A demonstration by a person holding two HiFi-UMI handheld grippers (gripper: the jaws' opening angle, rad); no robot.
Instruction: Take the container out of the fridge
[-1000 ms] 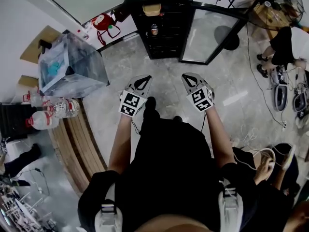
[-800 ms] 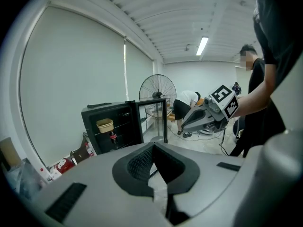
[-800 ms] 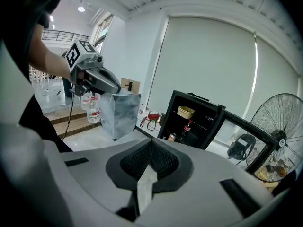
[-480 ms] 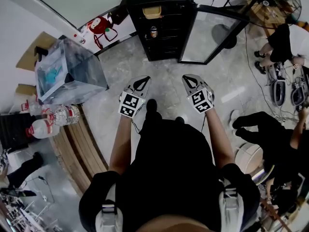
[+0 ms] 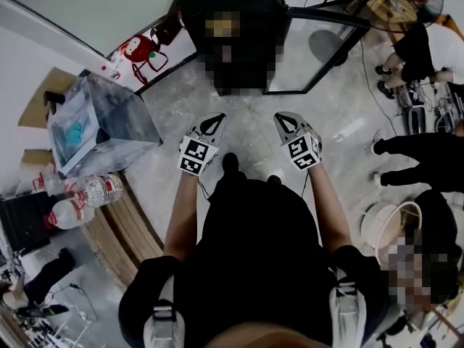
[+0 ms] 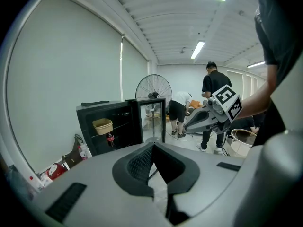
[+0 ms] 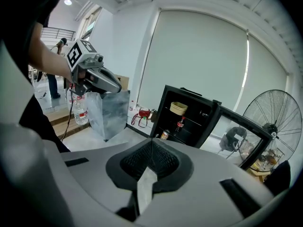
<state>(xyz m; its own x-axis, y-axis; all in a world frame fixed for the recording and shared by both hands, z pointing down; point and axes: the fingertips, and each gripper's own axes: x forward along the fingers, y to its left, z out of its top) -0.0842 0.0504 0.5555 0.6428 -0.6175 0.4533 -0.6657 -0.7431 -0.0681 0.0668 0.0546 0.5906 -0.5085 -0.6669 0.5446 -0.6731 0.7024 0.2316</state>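
On the far side of the pale stone floor [image 5: 246, 114], straight ahead of the person, stands a small black fridge [image 6: 87, 131] with its glass door [image 5: 312, 46] swung wide open to the right. The container [image 6: 102, 125] – a tan, tub-shaped one – sits on the fridge's upper shelf, with a dark drinks bottle [image 6: 110, 139] upright on the shelf below it and a can [image 7: 164, 135] lower still. The left gripper [image 5: 212, 124] and the right gripper [image 5: 288, 122] are held side by side, apart from each other, pointing toward the fridge but well short of it. Each gripper's own view shows its jaws closed tip to tip with nothing between them, so both are empty. To the near left, a clear plastic box [image 5: 101, 118] sits tilted beside some water bottles [image 5: 83, 194]. A standing fan [image 7: 274, 115] is beyond the open door on the far right – other people [image 5: 413, 162] are on that side too, away from the fridge.
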